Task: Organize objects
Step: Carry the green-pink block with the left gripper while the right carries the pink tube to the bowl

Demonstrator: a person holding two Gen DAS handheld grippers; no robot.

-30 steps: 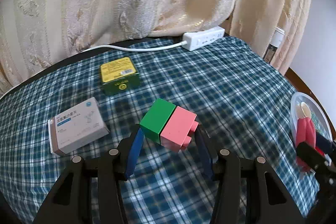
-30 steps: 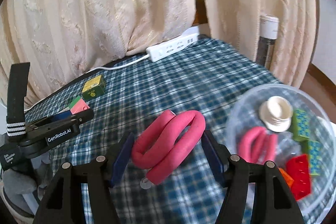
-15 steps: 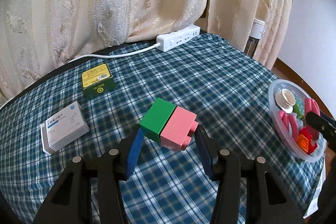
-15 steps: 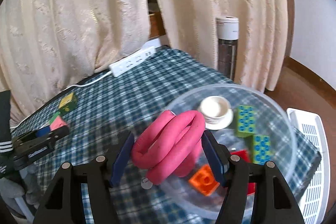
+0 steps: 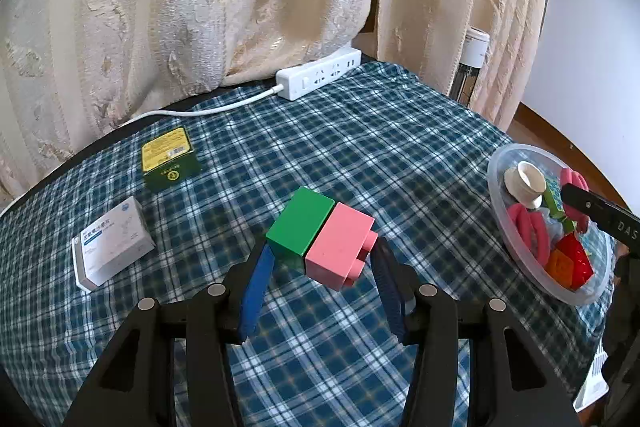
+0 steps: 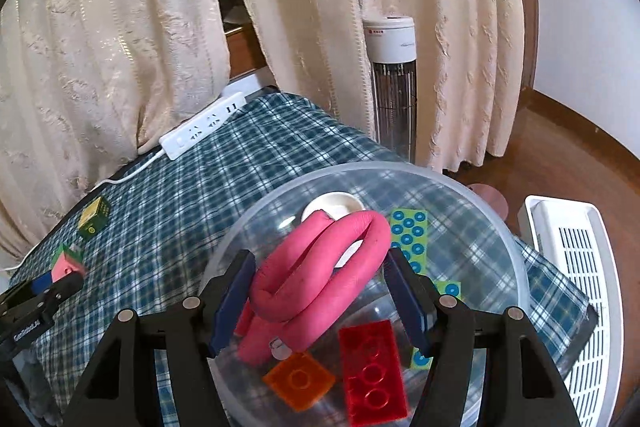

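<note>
My left gripper (image 5: 320, 269) is shut on a green-and-pink toy block (image 5: 320, 237), held above the checked tablecloth (image 5: 360, 147). My right gripper (image 6: 318, 285) is shut on a looped pink foam roller (image 6: 320, 267) and holds it directly over the clear plastic bowl (image 6: 516, 267). In the bowl lie a red brick (image 6: 372, 371), an orange brick (image 6: 299, 379), green dotted bricks (image 6: 408, 231), a white cup (image 6: 336, 205) and another pink roller (image 5: 528, 227). The left wrist view shows the bowl (image 5: 500, 223) at the table's right edge with the right gripper's finger above it.
A green tin (image 5: 168, 159) and a white medicine box (image 5: 110, 247) sit on the left of the table. A white power strip (image 5: 318, 77) lies at the back by the curtain. A tower heater (image 6: 392, 83) and a white appliance (image 6: 568, 267) stand on the floor beyond the table.
My right gripper carried the pink roller rightward from over the cloth to above the bowl. My left gripper moved with the block, and the bowl came fuller into its view.
</note>
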